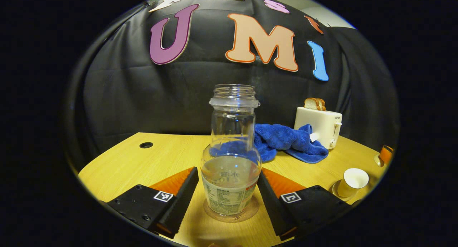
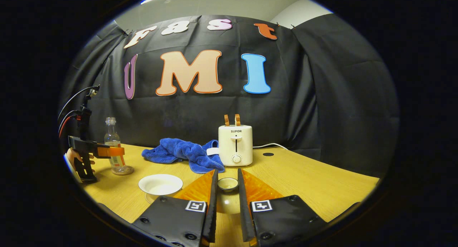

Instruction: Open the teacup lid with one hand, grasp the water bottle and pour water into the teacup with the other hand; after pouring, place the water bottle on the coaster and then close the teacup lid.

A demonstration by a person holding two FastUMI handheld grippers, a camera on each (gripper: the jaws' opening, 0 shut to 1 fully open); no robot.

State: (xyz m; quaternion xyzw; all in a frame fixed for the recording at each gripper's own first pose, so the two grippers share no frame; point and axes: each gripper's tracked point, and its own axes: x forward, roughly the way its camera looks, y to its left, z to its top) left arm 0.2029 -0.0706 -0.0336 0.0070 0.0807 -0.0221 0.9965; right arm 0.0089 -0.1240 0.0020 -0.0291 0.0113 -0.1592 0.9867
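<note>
In the left gripper view, the water bottle [image 1: 232, 150] stands upright on a round coaster [image 1: 231, 212] on the wooden worktop [image 1: 143, 164]. It has no cap and is partly filled with water. The left gripper [image 1: 229, 200] is spread wide, with one finger on each side of the bottle's lower body; both fingers stand apart from the bottle, with a gap on either side. Off to the right, near the worktop's edge, the open teacup [image 1: 352, 182] sits on its saucer.

In the right gripper view, the right gripper [image 2: 226, 207] holds the teacup lid [image 2: 228, 184] between its fingers, narrowed around it, with the lid's small knob rising between the fingertips. The lid is lifted off the cup, and the open teacup [image 2: 160, 184] stands just left of this gripper. Farther left, the left gripper [image 2: 107, 152], held by a hand [image 2: 73, 157], is level with the bottle [image 2: 113, 147].

Behind them lie a blue towel [image 2: 186, 152] and a white toaster [image 2: 235, 145] with bread in its slots.
</note>
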